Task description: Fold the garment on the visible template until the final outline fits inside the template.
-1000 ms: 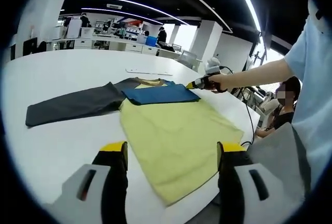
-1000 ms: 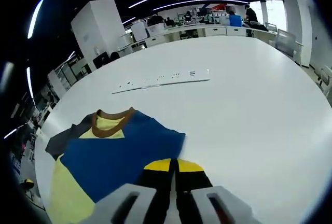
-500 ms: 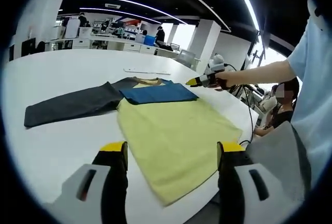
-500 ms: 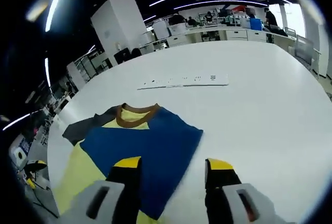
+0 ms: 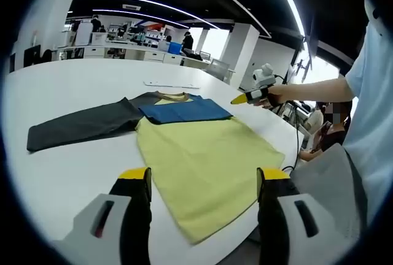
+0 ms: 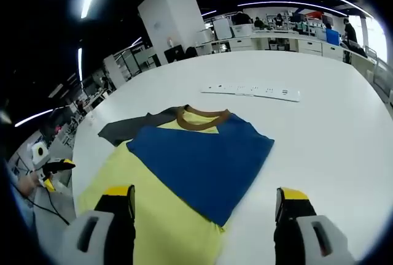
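The garment (image 5: pixel 196 148) lies flat on the white table (image 5: pixel 67 87), its yellow body running toward the near edge where the person stands, and one blue sleeve (image 6: pixel 202 161) already lies folded across the chest just below the brown collar (image 6: pixel 202 116). The other sleeve (image 5: pixel 83 124), dark grey, stretches out flat toward the table's left side, so I'd guess it is the next part to be brought in. The left gripper (image 5: pixel 202 182) hangs over the hem with its yellow-tipped jaws wide apart and nothing between them — probably waiting near the lower edge for its turn. The right gripper (image 6: pixel 206 200) is spread wide and empty too, held above the blue fold; from the left gripper view it sits off the table's right edge (image 5: pixel 245 99), clear of the cloth. I can't make out any template outline under the garment. A long white strip (image 6: pixel 252 91) lies farther back on the table. Beyond is an open office — desks, white pillars, ceiling light strips, and a few people in the distance.
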Available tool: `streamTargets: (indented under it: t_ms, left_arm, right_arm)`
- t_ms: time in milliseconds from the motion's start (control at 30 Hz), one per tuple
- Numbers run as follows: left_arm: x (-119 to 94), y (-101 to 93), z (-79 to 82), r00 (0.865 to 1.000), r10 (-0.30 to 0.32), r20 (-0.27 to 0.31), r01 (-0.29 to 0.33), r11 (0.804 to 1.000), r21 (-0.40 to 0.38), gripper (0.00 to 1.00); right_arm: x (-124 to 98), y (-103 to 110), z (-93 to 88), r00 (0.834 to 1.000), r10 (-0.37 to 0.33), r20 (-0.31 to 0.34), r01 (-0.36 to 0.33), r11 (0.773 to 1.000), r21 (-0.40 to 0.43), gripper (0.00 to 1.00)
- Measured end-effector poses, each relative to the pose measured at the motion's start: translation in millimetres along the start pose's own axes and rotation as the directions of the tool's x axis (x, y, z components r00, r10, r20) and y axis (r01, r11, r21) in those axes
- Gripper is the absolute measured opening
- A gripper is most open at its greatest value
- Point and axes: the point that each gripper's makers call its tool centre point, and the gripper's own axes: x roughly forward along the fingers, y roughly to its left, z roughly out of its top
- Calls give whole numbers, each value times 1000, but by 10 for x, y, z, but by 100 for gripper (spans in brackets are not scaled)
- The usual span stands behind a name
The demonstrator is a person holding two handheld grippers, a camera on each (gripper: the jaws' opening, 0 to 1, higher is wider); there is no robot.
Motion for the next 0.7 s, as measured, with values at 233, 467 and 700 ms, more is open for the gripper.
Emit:
streamTargets:
  t_ms: [233, 467, 700]
  left_arm:
    - [-2, -3, 8, 1000, -1, 3, 1, 1000, 3, 68]
    - [-38, 79, 26, 1000, 12, 9, -11, 1000, -29, 70]
    - [-128, 608, 74, 993, 119, -19, -119, 993, -9, 77]
  right_arm:
    - [-98, 3, -102, 1000, -18, -10, 17, 1000, -25, 100]
    - [-212, 99, -135, 1000, -10, 11, 10, 1000, -6, 100]
    - [-335, 352, -130, 997, 37, 72, -41, 997, 59, 100]
